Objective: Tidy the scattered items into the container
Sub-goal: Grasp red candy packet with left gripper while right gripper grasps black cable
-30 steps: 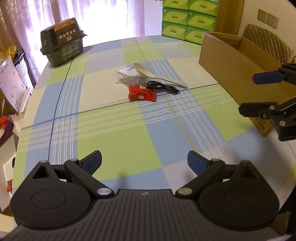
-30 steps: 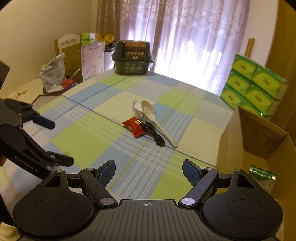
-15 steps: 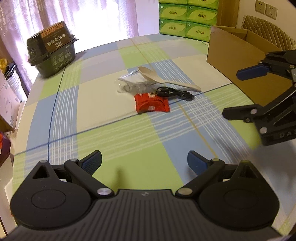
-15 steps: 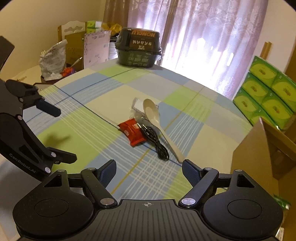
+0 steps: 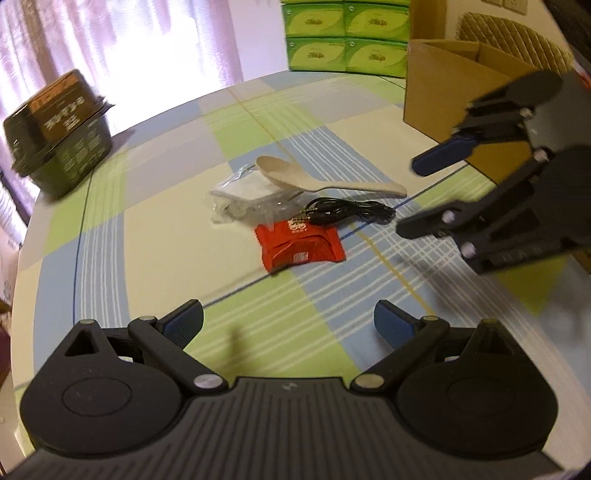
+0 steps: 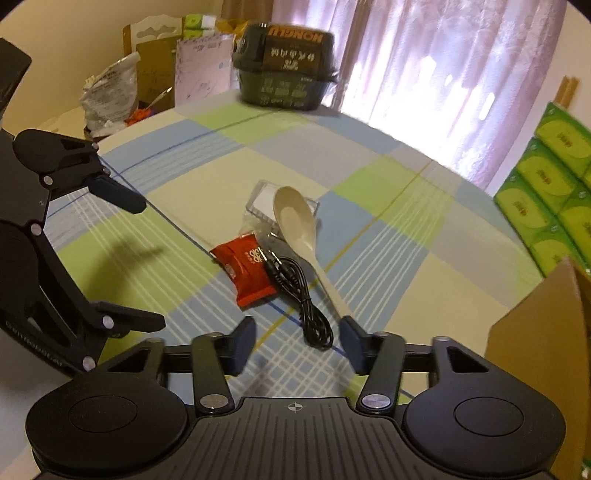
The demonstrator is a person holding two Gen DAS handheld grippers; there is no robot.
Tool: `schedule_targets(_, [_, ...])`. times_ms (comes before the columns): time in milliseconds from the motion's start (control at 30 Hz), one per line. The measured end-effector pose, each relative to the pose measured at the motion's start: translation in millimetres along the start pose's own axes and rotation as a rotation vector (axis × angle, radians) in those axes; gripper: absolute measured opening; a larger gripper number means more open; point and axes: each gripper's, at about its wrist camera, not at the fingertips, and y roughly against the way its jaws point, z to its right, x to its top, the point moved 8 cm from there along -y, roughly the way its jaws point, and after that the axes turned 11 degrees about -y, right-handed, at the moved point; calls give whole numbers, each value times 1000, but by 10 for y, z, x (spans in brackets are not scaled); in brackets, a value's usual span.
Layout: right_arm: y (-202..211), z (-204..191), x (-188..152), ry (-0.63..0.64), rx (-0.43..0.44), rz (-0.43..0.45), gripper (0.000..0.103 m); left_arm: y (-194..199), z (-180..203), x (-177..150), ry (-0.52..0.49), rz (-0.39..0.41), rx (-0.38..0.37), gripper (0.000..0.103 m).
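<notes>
A small pile lies mid-table: a red snack packet (image 5: 301, 247) (image 6: 248, 269), a coiled black cable (image 5: 347, 213) (image 6: 299, 291), a beige spoon (image 5: 325, 181) (image 6: 301, 229) and a clear plastic wrapper (image 5: 243, 195) (image 6: 264, 201). The cardboard box (image 5: 443, 92) (image 6: 546, 339) stands at the table's right side. My left gripper (image 5: 288, 321) (image 6: 125, 258) is open, short of the packet. My right gripper (image 6: 297, 343) (image 5: 417, 199) is open just before the cable's coil, with nothing between its fingers.
A dark green lidded food tub (image 5: 59, 129) (image 6: 286, 81) sits at the table's far edge. Green tissue packs (image 5: 347, 33) (image 6: 550, 184) are stacked beyond the box. A padded chair back (image 5: 517, 44) and side clutter with a plastic bag (image 6: 107, 96) flank the checked tablecloth (image 5: 147, 221).
Both grippers have moved in toward the pile. The right gripper now sits close over the cable end; the items look nearer in both views. Both stay open.
</notes>
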Motion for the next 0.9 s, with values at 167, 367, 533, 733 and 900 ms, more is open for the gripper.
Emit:
schedule_targets(167, [-155,41,28,32,18,-21,53,-114,-3,65,7,4,-7,97])
schedule_targets(367, [-289,66,30,45,41,-30,53,-242,-18,160,7,10,-15,97])
schedule_targets(533, [-375,74,23,49,50,-39,43,-322,-41,210,-4,32,-24,97])
schedule_targets(733, [-464,101,4,55,48,-45,43,-413,-46,222,-21,51,-34,97])
schedule_targets(900, [-503,112,9,58,55,-38,31,-476,-74,262,2,60,-41,97])
